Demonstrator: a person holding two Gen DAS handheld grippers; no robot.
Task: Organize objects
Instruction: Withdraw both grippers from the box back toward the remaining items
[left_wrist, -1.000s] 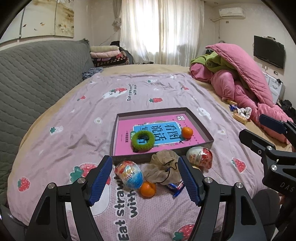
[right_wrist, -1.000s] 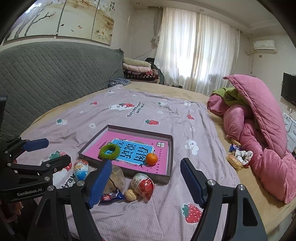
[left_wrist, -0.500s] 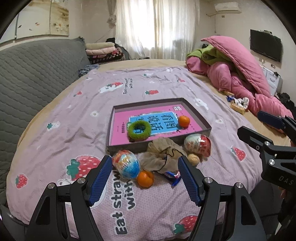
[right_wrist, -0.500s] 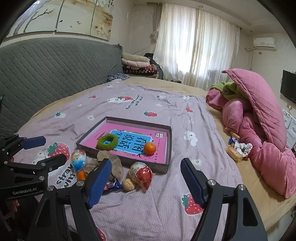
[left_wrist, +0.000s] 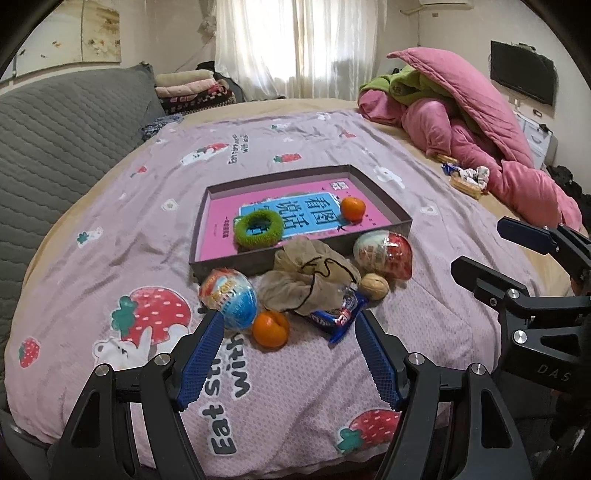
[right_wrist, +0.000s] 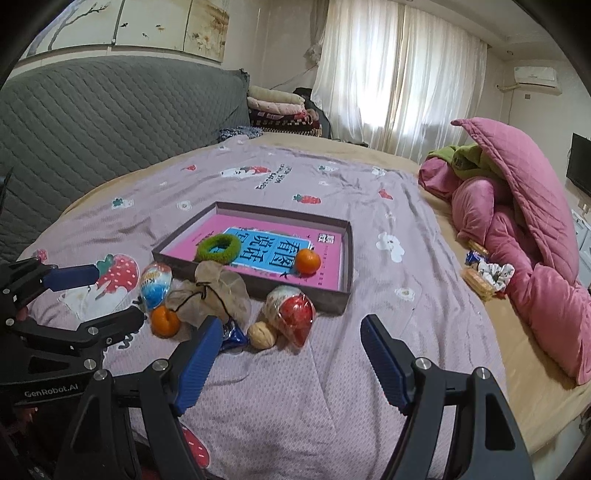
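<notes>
A shallow grey box (left_wrist: 303, 254) with a pink book cover inside lies on the bedspread, holding a green hair ring (left_wrist: 258, 232) and an orange (left_wrist: 352, 208). In front of it lie a blue toy egg (left_wrist: 231, 298), a second orange (left_wrist: 270, 328), a beige drawstring pouch (left_wrist: 310, 282), a blue snack packet (left_wrist: 338, 317), a walnut (left_wrist: 373, 286) and a red-and-white toy egg (left_wrist: 384, 254). My left gripper (left_wrist: 286, 360) is open, just short of the orange and packet. My right gripper (right_wrist: 291, 360) is open, just short of the walnut (right_wrist: 261, 334) and red egg (right_wrist: 291, 314).
A pink quilt pile (right_wrist: 524, 221) lies at the right with snacks (right_wrist: 480, 280) beside it. A grey padded headboard (right_wrist: 92, 122) runs along the left. Folded blankets (right_wrist: 277, 107) sit at the far end. The near bed edge is just below my grippers.
Both grippers have moved forward and lower toward the pile of objects, which now looks larger and nearer. No object has moved; both grippers stay open.
</notes>
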